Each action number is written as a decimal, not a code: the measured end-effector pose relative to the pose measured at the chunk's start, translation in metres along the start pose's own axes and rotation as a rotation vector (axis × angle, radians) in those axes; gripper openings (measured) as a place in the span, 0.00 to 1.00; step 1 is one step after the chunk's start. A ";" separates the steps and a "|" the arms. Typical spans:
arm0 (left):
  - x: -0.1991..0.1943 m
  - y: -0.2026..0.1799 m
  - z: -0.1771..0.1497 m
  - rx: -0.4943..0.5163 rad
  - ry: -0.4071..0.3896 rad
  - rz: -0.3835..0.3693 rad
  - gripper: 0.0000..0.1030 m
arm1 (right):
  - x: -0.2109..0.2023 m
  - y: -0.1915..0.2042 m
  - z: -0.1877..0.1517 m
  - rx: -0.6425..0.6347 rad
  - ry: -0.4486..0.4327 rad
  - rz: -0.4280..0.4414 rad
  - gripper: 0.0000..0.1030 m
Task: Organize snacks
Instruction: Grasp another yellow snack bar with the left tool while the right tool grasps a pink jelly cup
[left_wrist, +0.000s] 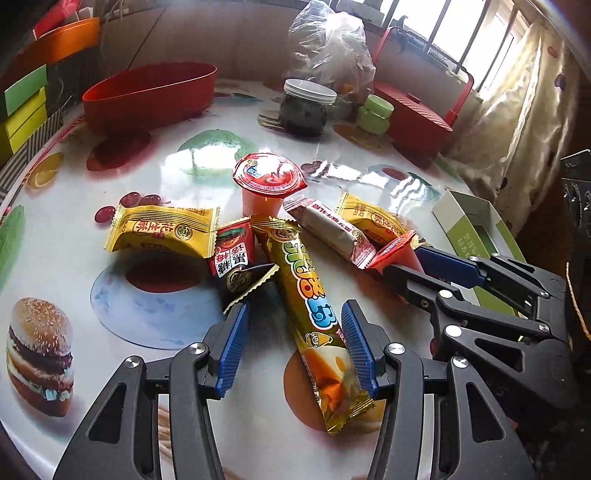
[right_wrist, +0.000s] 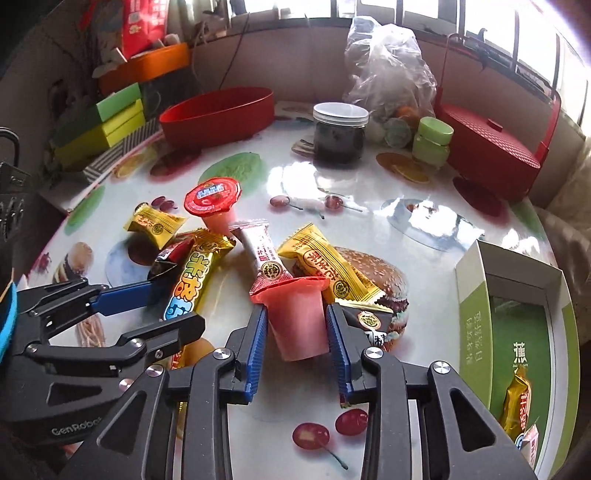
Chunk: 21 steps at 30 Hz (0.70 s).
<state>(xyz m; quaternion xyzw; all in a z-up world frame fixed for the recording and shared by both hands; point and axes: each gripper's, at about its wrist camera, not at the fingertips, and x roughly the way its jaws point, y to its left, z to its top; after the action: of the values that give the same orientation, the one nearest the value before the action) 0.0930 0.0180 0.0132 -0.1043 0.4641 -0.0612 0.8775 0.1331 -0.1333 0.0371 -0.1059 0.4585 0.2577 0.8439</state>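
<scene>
The tipped jelly cup (right_wrist: 297, 321) lies near the table's (left_wrist: 332, 155) right side, between the right gripper's (right_wrist: 297, 347) spread jaws — not yet squeezed. The left gripper (left_wrist: 295, 345), jaws also apart, straddles the long bar (left_wrist: 306, 295). A hard squeeze could crush the cup's soft wall or pop it sideways. The green box (right_wrist: 517, 332), maybe the destination, is cut off; its 2 packets are barely readable.

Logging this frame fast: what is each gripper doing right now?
Left gripper: open, fingers either side of the long yellow snack stick, not clamped.
Right gripper: around the tipped pink jelly cup; grip cannot be told.
</scene>
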 end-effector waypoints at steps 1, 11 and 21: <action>0.000 0.000 0.000 0.002 0.001 0.000 0.51 | 0.001 0.000 0.000 0.001 0.002 0.001 0.32; -0.001 0.001 -0.001 0.010 0.000 0.012 0.41 | 0.010 0.001 0.001 0.005 0.027 0.011 0.31; -0.003 0.008 -0.003 -0.004 -0.002 0.021 0.24 | 0.004 0.004 -0.005 0.014 0.016 0.021 0.30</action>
<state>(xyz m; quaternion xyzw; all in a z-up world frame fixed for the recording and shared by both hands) 0.0892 0.0257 0.0126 -0.1012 0.4644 -0.0511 0.8783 0.1292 -0.1301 0.0310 -0.0970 0.4679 0.2624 0.8383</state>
